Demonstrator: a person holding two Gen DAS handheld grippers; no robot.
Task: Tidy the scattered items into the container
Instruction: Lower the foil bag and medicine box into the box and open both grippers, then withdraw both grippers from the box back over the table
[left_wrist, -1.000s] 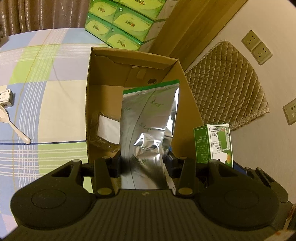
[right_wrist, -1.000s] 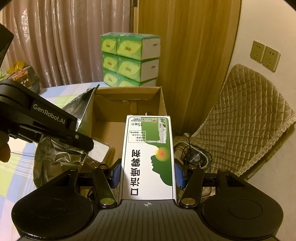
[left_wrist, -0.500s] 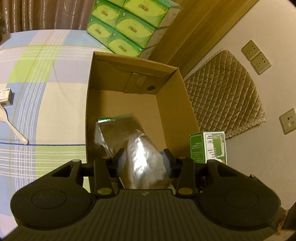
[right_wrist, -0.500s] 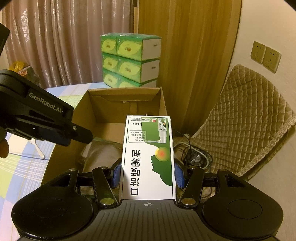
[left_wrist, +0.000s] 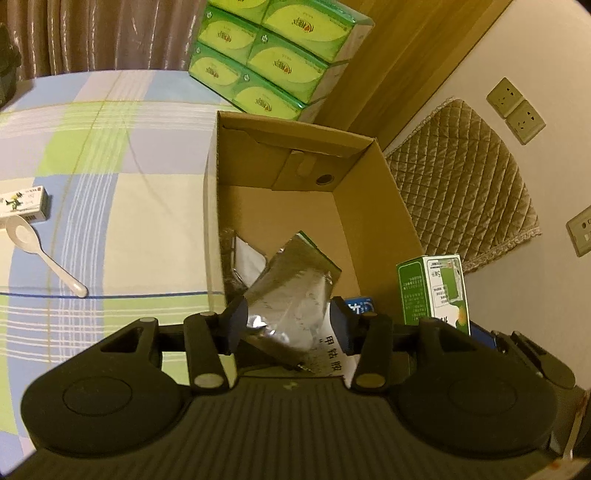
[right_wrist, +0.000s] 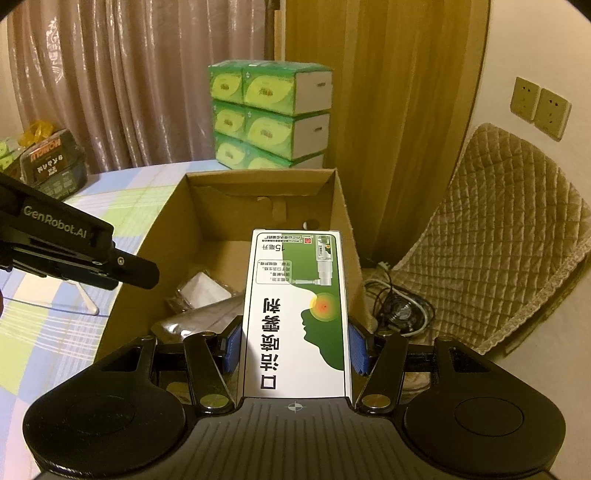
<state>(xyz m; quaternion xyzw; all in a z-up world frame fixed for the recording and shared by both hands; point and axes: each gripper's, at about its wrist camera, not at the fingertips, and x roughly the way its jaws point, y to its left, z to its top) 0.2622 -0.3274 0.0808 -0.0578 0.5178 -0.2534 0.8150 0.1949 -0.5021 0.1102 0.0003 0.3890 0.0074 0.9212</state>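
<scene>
A: Left gripper (left_wrist: 284, 325)?
B: We see its jaws opening over the cardboard box (left_wrist: 373, 206); the foil pouch (left_wrist: 291, 291) lies loose between them, inside the box's near end.
A: Right gripper (right_wrist: 295, 347)?
B: We've got it clamped on the green-white spray carton (right_wrist: 297, 314), just above the box's near-right wall.
</scene>
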